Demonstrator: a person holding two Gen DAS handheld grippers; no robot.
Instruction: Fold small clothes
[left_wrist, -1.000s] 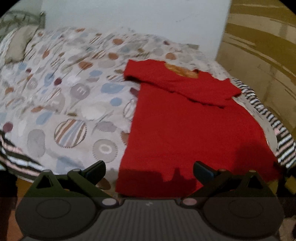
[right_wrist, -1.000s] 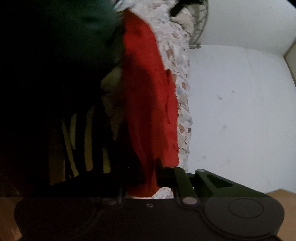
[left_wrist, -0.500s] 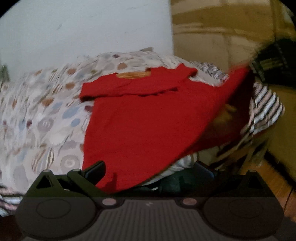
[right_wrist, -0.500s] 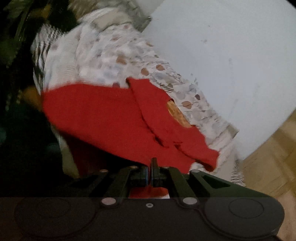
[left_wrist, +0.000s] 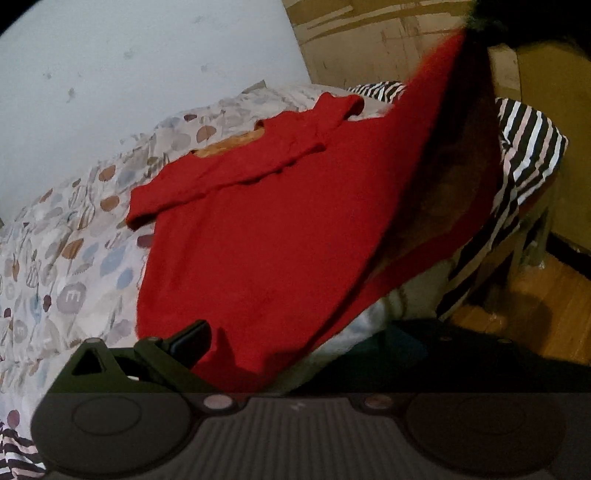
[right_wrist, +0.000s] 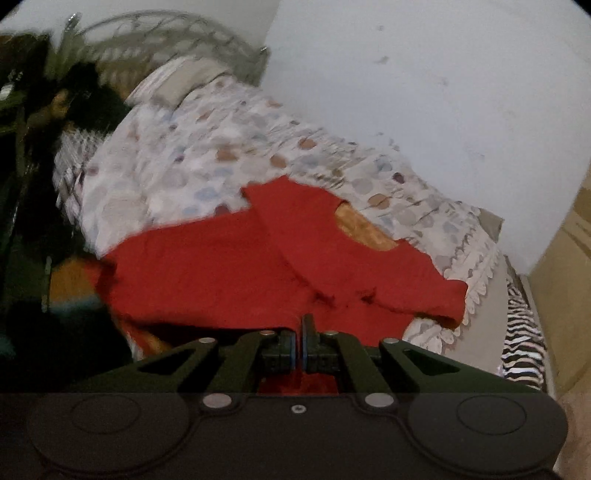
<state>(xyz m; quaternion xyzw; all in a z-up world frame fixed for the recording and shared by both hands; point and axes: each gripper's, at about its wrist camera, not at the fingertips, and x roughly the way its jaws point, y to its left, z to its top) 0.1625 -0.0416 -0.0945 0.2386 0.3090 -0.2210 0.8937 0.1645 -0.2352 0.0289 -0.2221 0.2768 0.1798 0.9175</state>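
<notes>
Sleeves lie folded at 12 o'clock on the red shirt (left_wrist: 266, 229) — right gripper (right_wrist: 298, 332) clamped on its hem, left gripper (left_wrist: 295, 347) jaws apart — bottom fold unfinished.

Both the left tool (left_wrist: 291, 354) and the right tool (right_wrist: 302, 332) are matte black, with triangular cut-outs in the linkage arms, silver pivot pins, round housings at 4 and 8 o'clock, and blue-edged pads (right_wrist: 292, 354).

A bed (left_wrist: 66, 258) with a spotted cover stands against a pale wall (left_wrist: 147, 74), beside a wooden floor (left_wrist: 517, 306).
</notes>
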